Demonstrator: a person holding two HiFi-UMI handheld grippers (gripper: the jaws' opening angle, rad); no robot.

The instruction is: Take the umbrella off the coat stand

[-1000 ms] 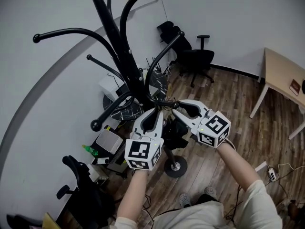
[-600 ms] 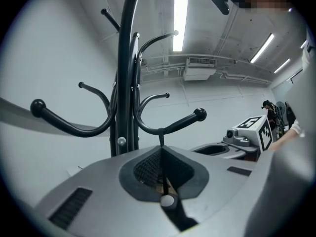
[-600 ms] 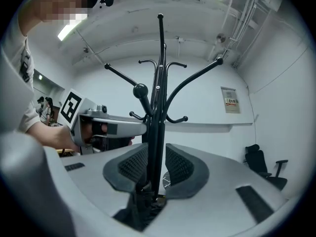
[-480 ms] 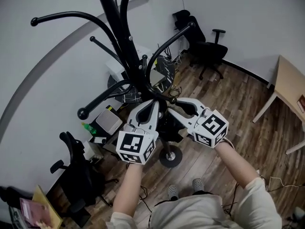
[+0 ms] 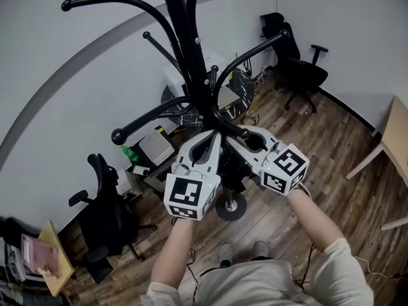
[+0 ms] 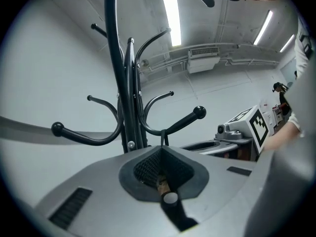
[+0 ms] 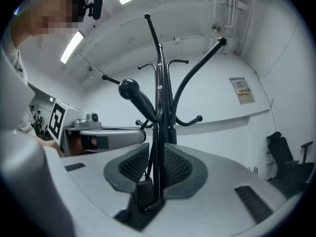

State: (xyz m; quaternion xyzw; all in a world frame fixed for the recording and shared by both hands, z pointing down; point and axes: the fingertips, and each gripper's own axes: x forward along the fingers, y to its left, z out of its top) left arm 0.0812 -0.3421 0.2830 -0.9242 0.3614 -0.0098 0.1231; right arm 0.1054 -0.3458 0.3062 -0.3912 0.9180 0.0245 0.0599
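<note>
The black coat stand [image 5: 191, 62] rises in front of me, and its round base [image 5: 231, 206] shows on the floor. A folded black umbrella [image 5: 234, 171] hangs under my grippers. Its thin strap [image 6: 162, 142] is looped over a low ball-tipped hook [image 6: 190, 118]. My left gripper [image 5: 213, 136] is shut on that strap just below the hook. My right gripper [image 5: 241, 134] faces it from the other side, and its jaws have just been closing. The strap [image 7: 154, 147] and a black block [image 7: 147, 191] lie between its pads [image 7: 133, 164], with a narrow gap still showing.
Black office chairs stand at the back right [image 5: 299, 69] and the lower left [image 5: 105, 222]. Boxes and cables [image 5: 156, 148] crowd the foot of the curved white wall. A light desk [image 5: 395, 123] sits at the right edge. The stand's other hooks [image 5: 127, 5] spread overhead.
The left jaws, slightly apart before, have come together on the strap. The right gripper has edged closer to the hook. The head view has swung, so the stand now sits further right.
</note>
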